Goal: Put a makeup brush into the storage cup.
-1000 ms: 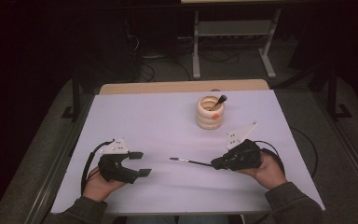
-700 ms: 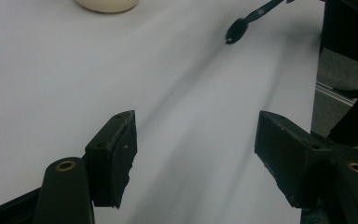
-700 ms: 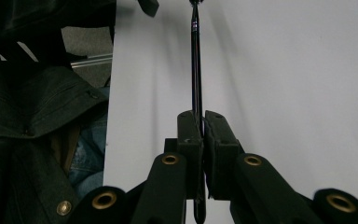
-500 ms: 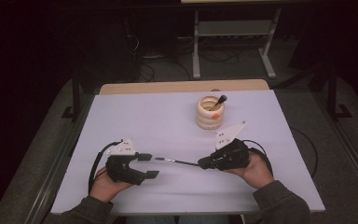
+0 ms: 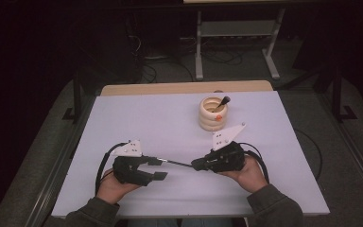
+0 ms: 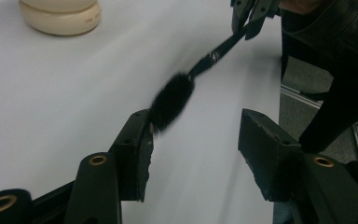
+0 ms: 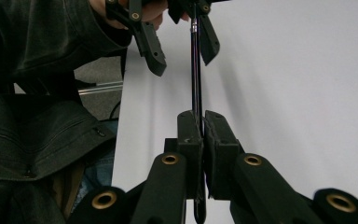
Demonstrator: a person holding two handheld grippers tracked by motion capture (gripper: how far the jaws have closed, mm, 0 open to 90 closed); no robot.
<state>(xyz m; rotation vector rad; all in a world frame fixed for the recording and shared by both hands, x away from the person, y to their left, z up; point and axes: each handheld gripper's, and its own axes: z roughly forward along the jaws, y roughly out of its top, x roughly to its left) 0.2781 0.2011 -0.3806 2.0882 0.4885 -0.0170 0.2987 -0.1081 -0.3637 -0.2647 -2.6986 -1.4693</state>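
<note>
My right gripper [image 5: 197, 165] is shut on the handle of a thin black brush [image 5: 177, 163], held level and pointing left. In the right gripper view the handle [image 7: 196, 70] runs straight up from my closed right gripper [image 7: 203, 119] to the left gripper [image 7: 182, 37]. My left gripper [image 5: 160, 168] faces it, with the fluffy black brush head [image 6: 170, 100] between its jaws. The head touches one pad [image 6: 140, 140]; the other pad [image 6: 265, 149] stands apart. The left gripper [image 6: 193, 130] has just been closing and is open.
A cream ringed holder [image 5: 212, 113] stands at the back of the white table [image 5: 146, 118], with another dark brush [image 5: 223, 101] leaning in it. The holder's base [image 6: 60, 16] lies far beyond the left jaws. A dark sleeve [image 7: 37, 116] borders the table's near edge.
The right gripper has carried the brush leftward until its head sits between the left jaws. The left jaws have narrowed. The left hand has stayed nearly in place.
</note>
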